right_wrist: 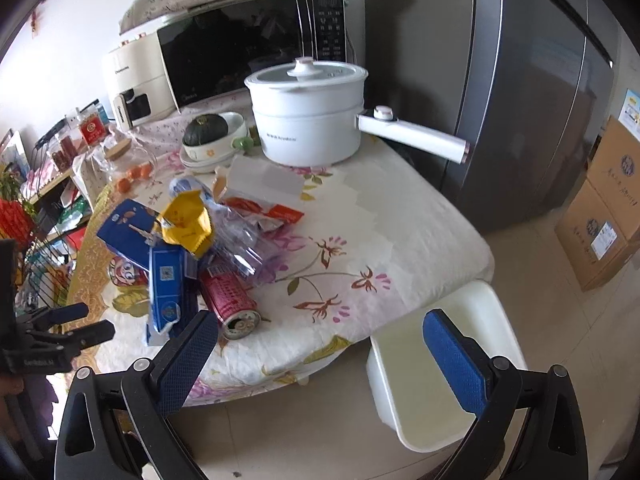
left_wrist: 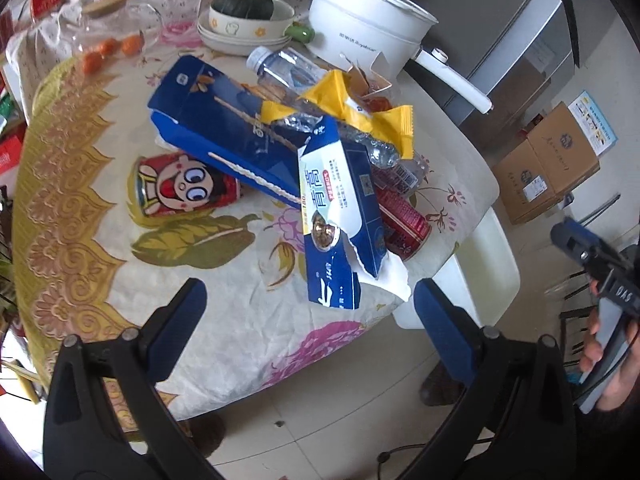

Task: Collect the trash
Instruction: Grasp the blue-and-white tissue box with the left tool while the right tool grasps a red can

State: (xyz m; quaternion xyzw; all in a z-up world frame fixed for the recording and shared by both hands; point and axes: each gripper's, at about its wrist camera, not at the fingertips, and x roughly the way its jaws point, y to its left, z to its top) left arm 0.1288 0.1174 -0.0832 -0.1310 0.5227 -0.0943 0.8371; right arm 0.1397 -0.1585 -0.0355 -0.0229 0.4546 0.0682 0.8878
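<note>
Trash was heaped by the white plastic bin (right_wrist: 460, 344) at the table edge: torn blue cardboard box (left_wrist: 340, 216) over a red drink can (right_wrist: 230, 300). Both left gripper (left_wrist: 310, 312) and right gripper (right_wrist: 320, 356) hung wide, empty. Tugging the box could've rolled that can off, missing the bin.

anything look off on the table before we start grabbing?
Yes: a heap of trash sits mid-table. A torn blue carton lies across a red can on its side, with a crushed clear bottle and a yellow wrapper piled on top. A second can lies tipped beside the pile. No liquid spill visible.
</note>
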